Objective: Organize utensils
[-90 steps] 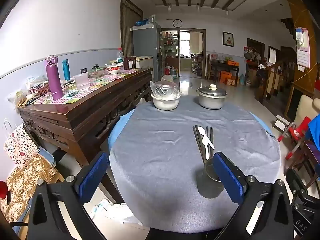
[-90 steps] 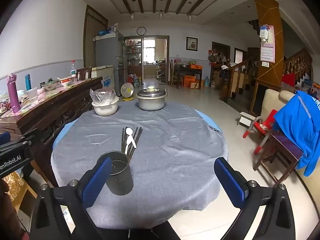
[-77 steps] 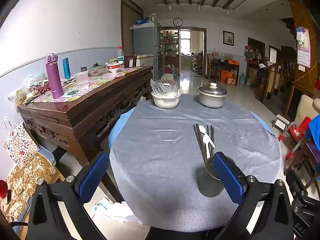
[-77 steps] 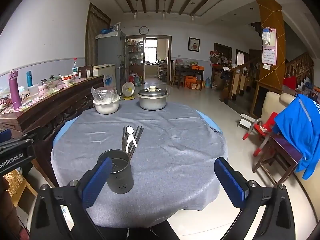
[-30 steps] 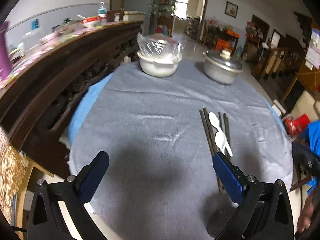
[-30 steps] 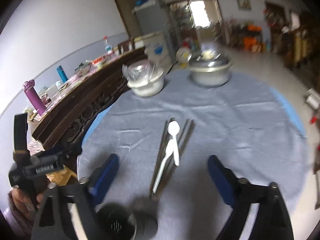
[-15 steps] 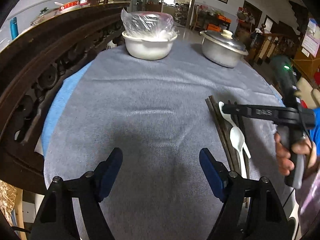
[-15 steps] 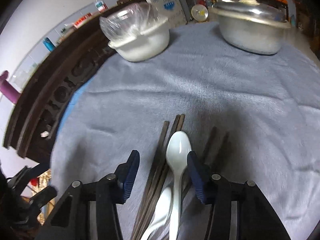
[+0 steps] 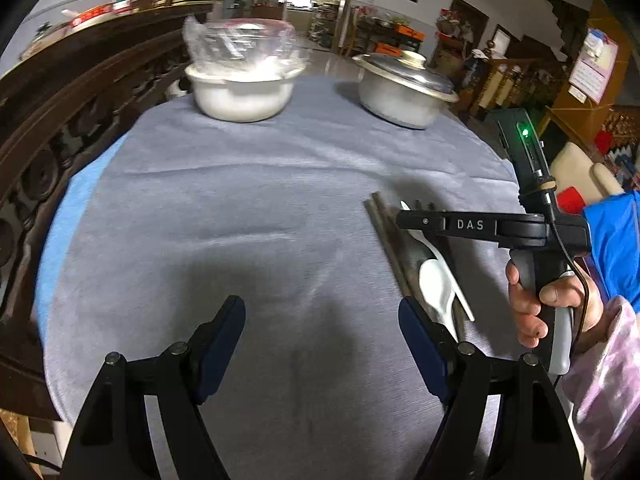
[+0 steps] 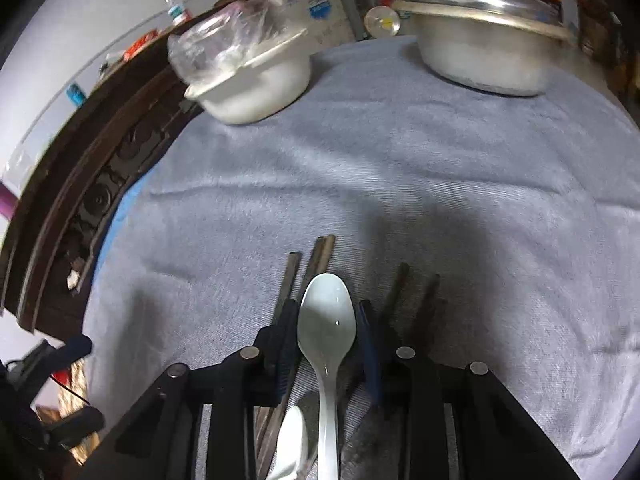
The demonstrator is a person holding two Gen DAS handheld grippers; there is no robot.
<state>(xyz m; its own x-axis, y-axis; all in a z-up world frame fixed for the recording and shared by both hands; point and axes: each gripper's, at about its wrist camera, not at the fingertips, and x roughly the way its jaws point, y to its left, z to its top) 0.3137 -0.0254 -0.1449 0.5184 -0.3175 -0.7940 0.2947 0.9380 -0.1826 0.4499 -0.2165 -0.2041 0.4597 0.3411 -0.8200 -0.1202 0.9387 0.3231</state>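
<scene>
Two white spoons lie on a bundle of dark chopsticks (image 10: 320, 252) on the grey tablecloth (image 10: 400, 184). My right gripper (image 10: 326, 312) points down at them, its jaws closing, with the upper white spoon (image 10: 326, 320) between the two blue pads; a pressing grip is not visible. The second spoon (image 10: 292, 440) lies lower left beneath the gripper. In the left wrist view the right gripper (image 9: 402, 220) reaches over the chopsticks (image 9: 384, 232) and a white spoon (image 9: 434, 280), held by a hand (image 9: 536, 300). My left gripper (image 9: 320, 308) hangs open over bare cloth left of the utensils.
A white bowl covered in plastic film (image 9: 240, 96) and a lidded metal pot (image 9: 400, 96) stand at the table's far side. A dark carved wooden sideboard (image 9: 60, 100) runs along the left. The tablecloth's near edge lies under the left gripper.
Both grippers dropped toward the table and tilted down. The right one travelled to the spoons and narrowed its jaws around the upper spoon. The left jaws narrowed a little.
</scene>
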